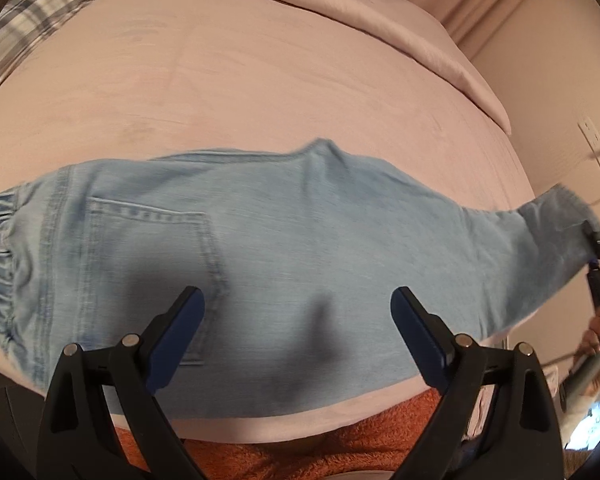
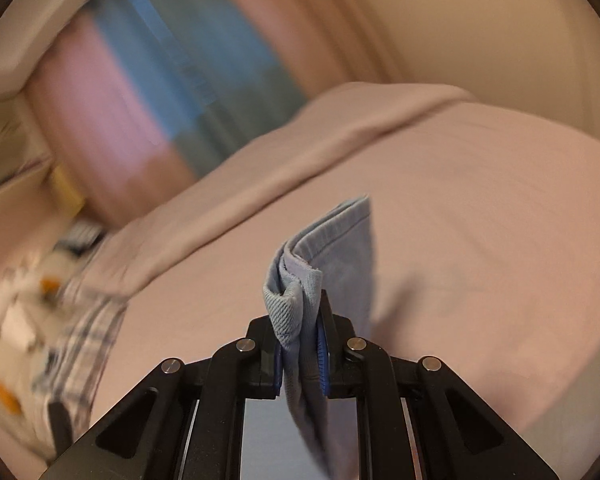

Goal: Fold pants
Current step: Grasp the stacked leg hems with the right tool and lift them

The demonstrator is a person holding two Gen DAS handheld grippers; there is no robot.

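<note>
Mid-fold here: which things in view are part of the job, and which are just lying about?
Job:
- jeans
- right gripper, shut on the leg hems
- left gripper, open above the jeans

Lying about:
- plaid cloth
- orange towel
- folded duvet

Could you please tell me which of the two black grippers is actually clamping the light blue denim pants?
The right gripper: its blue-padded jaws are shut on the hem end of the light blue denim pants. The left gripper stands wide open above the seat, gripping nothing.
</note>
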